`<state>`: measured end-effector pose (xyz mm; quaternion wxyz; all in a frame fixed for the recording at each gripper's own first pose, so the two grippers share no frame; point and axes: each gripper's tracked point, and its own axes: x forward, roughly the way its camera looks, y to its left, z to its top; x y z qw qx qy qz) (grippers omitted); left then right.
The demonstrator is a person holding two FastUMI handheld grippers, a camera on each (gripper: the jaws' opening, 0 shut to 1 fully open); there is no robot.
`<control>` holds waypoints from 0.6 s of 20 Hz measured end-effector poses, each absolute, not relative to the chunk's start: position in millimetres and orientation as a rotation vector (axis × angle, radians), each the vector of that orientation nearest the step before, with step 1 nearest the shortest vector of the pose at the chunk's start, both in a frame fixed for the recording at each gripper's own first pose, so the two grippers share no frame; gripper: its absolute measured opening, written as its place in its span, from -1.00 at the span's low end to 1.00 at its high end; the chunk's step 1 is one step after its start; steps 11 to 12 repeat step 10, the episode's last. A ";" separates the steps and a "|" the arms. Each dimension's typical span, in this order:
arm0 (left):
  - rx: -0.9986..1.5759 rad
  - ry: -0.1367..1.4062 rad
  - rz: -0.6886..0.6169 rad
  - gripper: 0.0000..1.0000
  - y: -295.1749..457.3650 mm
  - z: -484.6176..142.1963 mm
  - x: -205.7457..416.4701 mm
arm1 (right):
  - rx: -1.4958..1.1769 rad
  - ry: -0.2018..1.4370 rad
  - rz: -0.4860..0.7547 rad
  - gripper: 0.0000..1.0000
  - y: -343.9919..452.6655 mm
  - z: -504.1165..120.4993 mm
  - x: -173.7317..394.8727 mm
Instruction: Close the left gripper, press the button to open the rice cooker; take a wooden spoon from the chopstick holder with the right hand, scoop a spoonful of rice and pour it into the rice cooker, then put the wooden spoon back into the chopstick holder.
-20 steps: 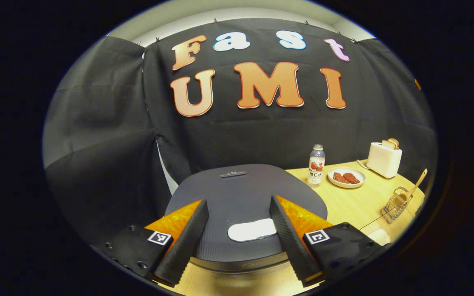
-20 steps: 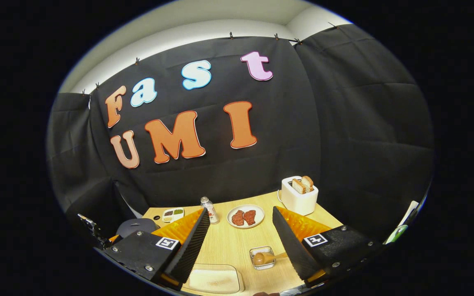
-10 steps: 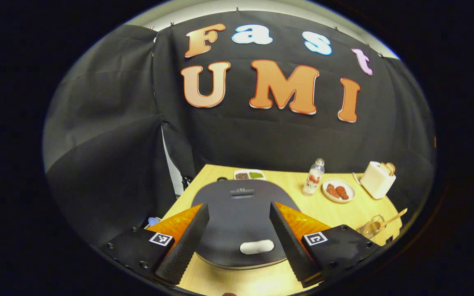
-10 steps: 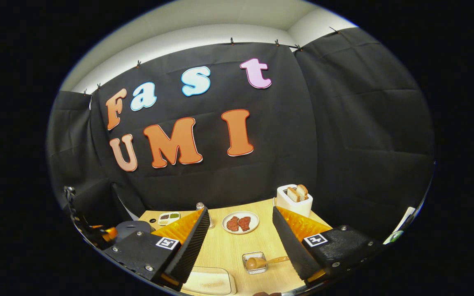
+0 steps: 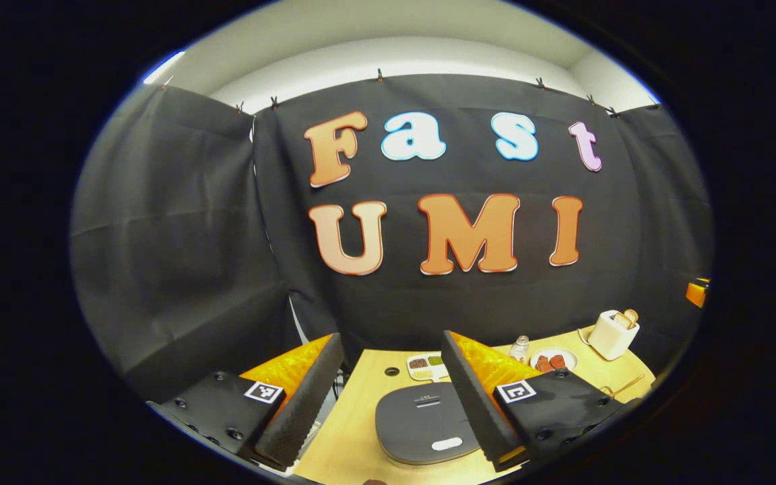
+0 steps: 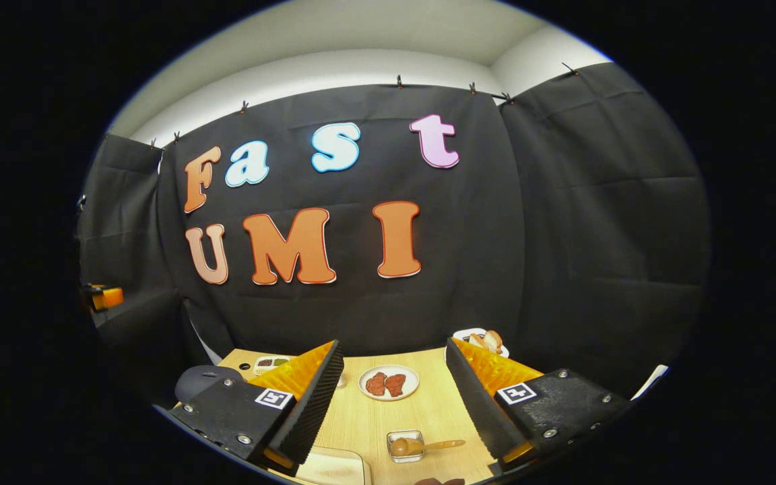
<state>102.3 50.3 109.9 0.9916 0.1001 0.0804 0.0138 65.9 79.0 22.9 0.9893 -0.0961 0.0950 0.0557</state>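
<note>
My left gripper (image 5: pixel 388 394) hangs jaws apart, rice cooker (image 5: pixel 422 423) lid down at 6 o'clock. Pressing its button (image 5: pixel 446 444) unclosed risks straddling it. Right gripper (image 6: pixel 393 397) gapes; spoon (image 6: pixel 422 445) at 6.

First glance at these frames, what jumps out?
The dark rice cooker, lid shut, sits low between the open left gripper fingers. In the right gripper view, the wooden spoon lies in its holder near the open right gripper, with a plate of meat behind it.
</note>
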 end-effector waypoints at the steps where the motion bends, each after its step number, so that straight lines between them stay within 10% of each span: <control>1: 0.204 0.144 0.017 0.99 48.9 122.5 97.4 | -0.194 0.181 0.115 0.89 80.2 26.3 67.1; 12: 0.247 0.076 0.060 0.99 58.9 152.8 77.7 | -0.194 0.159 0.122 0.89 79.9 30.7 69.2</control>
